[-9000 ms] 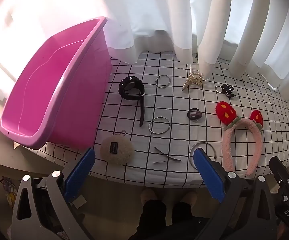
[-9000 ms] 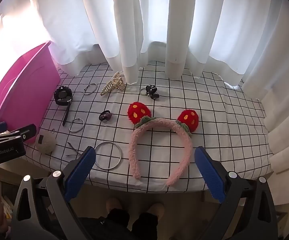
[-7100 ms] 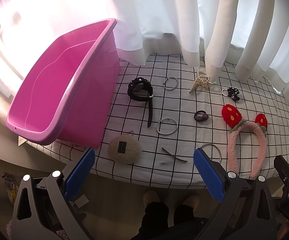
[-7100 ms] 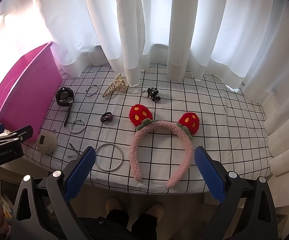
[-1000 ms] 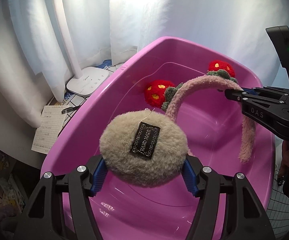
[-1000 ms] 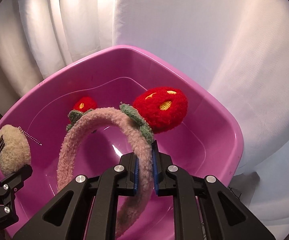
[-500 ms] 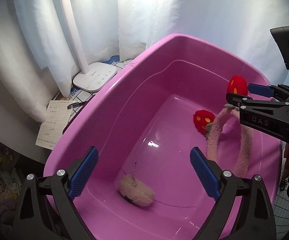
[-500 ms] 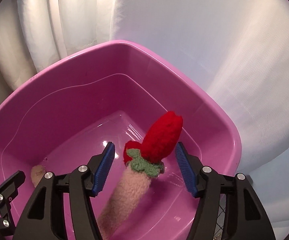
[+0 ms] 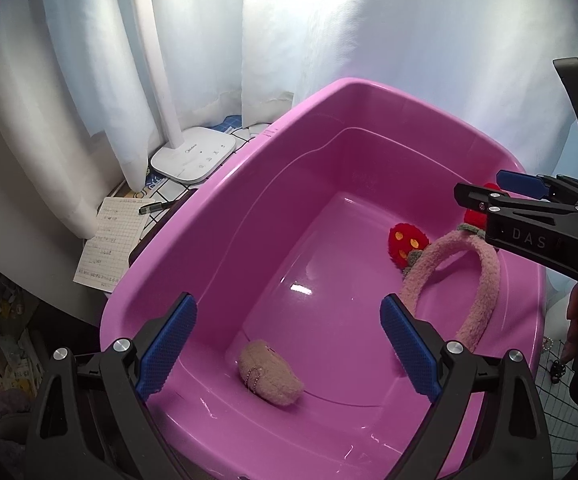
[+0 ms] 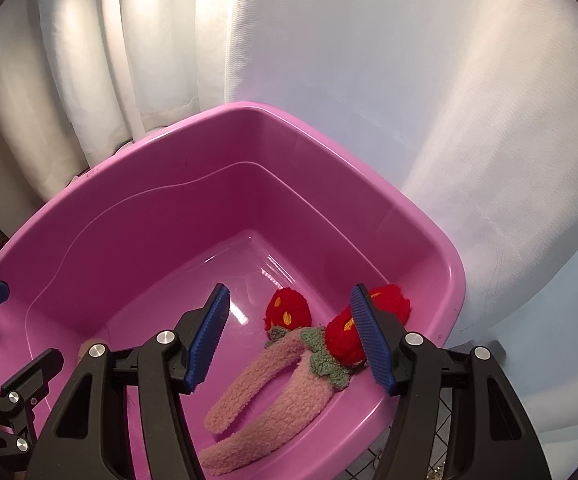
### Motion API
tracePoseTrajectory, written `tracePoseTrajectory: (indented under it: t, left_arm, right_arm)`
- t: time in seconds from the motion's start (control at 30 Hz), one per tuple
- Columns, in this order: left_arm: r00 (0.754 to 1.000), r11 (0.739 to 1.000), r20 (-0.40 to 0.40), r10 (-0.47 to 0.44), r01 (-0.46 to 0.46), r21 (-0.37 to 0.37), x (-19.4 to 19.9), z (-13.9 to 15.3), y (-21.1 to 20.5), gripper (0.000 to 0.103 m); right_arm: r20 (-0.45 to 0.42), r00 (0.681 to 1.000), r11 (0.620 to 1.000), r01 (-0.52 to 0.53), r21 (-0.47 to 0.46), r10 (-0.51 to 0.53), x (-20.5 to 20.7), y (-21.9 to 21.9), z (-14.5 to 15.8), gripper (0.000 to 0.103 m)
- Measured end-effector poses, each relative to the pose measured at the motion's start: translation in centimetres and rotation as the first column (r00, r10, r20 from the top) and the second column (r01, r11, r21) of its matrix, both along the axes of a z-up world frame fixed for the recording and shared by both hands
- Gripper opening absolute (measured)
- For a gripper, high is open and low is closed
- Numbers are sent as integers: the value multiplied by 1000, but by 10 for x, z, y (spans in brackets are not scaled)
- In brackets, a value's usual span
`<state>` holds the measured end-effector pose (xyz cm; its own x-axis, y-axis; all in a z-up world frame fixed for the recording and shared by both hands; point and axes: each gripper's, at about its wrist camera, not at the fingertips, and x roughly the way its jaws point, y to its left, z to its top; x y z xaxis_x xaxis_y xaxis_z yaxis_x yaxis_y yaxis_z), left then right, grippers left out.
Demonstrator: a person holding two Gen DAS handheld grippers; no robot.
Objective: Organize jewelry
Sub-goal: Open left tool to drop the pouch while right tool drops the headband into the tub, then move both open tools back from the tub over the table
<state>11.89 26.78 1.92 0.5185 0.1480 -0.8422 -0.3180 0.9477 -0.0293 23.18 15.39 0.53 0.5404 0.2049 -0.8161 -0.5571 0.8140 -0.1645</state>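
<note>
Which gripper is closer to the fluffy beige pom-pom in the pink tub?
Left. The left gripper hangs open right above the beige pom-pom in the pink tub. The right gripper, also open, hovers at the tub's other side, over the strawberry headband.

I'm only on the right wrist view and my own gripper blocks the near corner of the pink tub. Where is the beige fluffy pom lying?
Observer: The fluffy pom lies on the floor of the pink tub, below the left gripper and apart from the headband.
Operator: Is that gripper holding anything?
Observer: No, it is open and empty above the tub.
Operator: What's outside the tub on that side?
Observer: A white lamp base, plus a notepad with a pen.
</note>
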Motion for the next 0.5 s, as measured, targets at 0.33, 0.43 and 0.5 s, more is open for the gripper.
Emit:
tracePoseTrajectory:
  t: [0.33,0.43,0.5]
  left_arm:
    - [999,1000,29,14,-14,2,-16,15,-7,91]
    - [999,1000,47,16,-17,11,-25,23,-11,92]
    - [998,1000,61,17,-18,11,-31,27,-12,94]
  right_arm:
    - [19,1000,999,-3,35,2,-25,-14,20,62]
    - [25,1000,997,3,73,-5,-33,-23,28,66]
    - [27,1000,995,11,99,-14,-40,-29,33,66]
